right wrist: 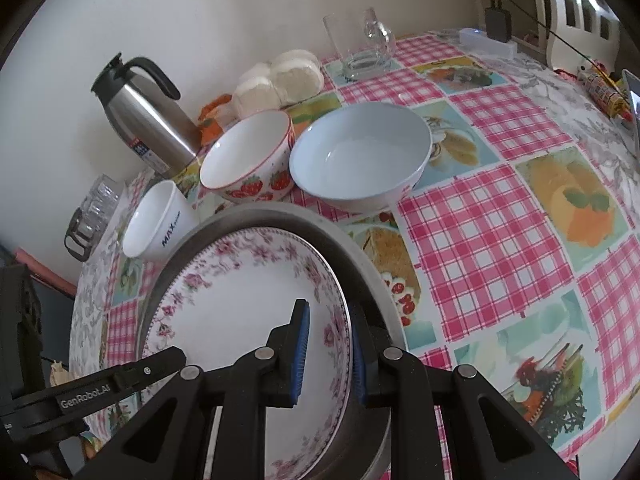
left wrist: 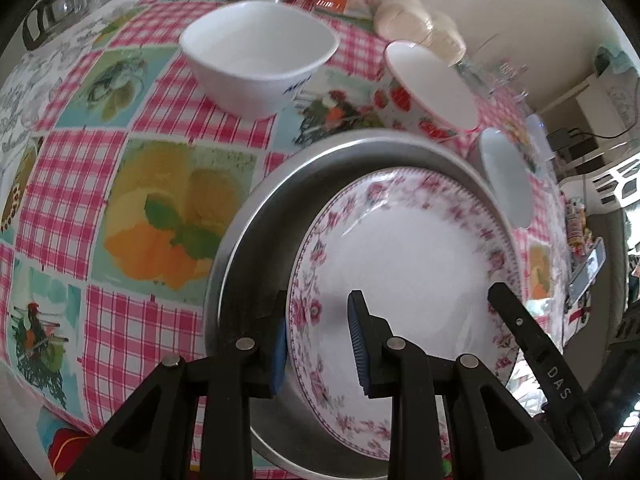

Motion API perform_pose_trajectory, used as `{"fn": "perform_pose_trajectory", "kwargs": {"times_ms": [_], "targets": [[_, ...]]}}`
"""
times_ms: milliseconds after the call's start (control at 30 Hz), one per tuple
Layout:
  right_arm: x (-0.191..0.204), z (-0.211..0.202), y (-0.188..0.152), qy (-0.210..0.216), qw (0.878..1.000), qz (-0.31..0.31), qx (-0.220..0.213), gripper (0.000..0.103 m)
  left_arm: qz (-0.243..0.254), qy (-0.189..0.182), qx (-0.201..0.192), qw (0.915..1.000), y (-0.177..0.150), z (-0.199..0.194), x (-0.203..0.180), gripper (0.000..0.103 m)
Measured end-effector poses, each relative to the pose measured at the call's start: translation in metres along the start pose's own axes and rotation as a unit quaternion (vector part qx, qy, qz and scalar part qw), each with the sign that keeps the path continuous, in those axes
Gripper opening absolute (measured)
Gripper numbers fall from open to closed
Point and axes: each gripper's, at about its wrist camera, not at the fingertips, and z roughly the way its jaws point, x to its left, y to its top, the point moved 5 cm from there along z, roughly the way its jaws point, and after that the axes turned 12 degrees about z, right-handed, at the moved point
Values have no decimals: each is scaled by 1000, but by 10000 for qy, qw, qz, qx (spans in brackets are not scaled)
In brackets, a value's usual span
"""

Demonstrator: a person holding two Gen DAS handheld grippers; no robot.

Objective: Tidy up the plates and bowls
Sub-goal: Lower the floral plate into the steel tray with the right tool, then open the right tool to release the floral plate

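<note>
A white plate with a pink floral rim [left wrist: 404,256] [right wrist: 240,304] sits inside a round steel tray [left wrist: 256,216] [right wrist: 360,248] on the checked tablecloth. My left gripper [left wrist: 320,350] is shut on the plate's left rim, one blue pad outside and one inside. My right gripper [right wrist: 329,360] is shut on the opposite rim in the same way. Behind the tray stand a white square bowl [left wrist: 256,56] [right wrist: 154,220], a strawberry-patterned bowl [left wrist: 432,88] [right wrist: 248,156] and a pale round bowl [left wrist: 506,176] [right wrist: 360,156], all empty.
A steel thermos jug [right wrist: 148,116], wrapped buns [right wrist: 280,80] and a glass mug [right wrist: 360,48] stand along the wall. Several glasses [right wrist: 92,208] sit at the far left corner. A power strip [right wrist: 488,40] lies at the back right. Bare tablecloth [right wrist: 500,240] stretches to the right.
</note>
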Motion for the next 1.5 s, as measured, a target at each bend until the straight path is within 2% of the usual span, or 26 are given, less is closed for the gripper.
{"fn": "perform_pose_trajectory", "kwargs": {"times_ms": [67, 400, 667, 833, 1100, 1233, 1367, 1500], "targets": [[1, 4, -3, -86, 9999, -86, 59, 21, -50, 30, 104, 9999, -2, 4, 2, 28], [10, 8, -9, -499, 9961, -730, 33, 24, -111, 71, 96, 9999, 0, 3, 3, 30], [11, 10, -8, -545, 9951, -826, 49, 25, -173, 42, 91, 9998, 2, 2, 8, 34], [12, 9, -7, -503, 9957, -781, 37, 25, -152, 193, 118, 9996, 2, 1, 6, 34], [12, -8, 4, -290, 9969, -628, -364, 25, -15, 528, -322, 9981, 11, -24, 1, 35], [16, -16, 8, -181, 9961, -647, -575, 25, 67, 740, -526, 9958, 12, -35, 2, 42], [18, -18, 8, -125, 9958, -679, -595, 25, 89, 954, -654, 9933, 15, -40, 5, 46], [17, -18, 9, -204, 9954, -674, -644, 38, 46, 1052, -642, 9924, 16, -39, 8, 53]]}}
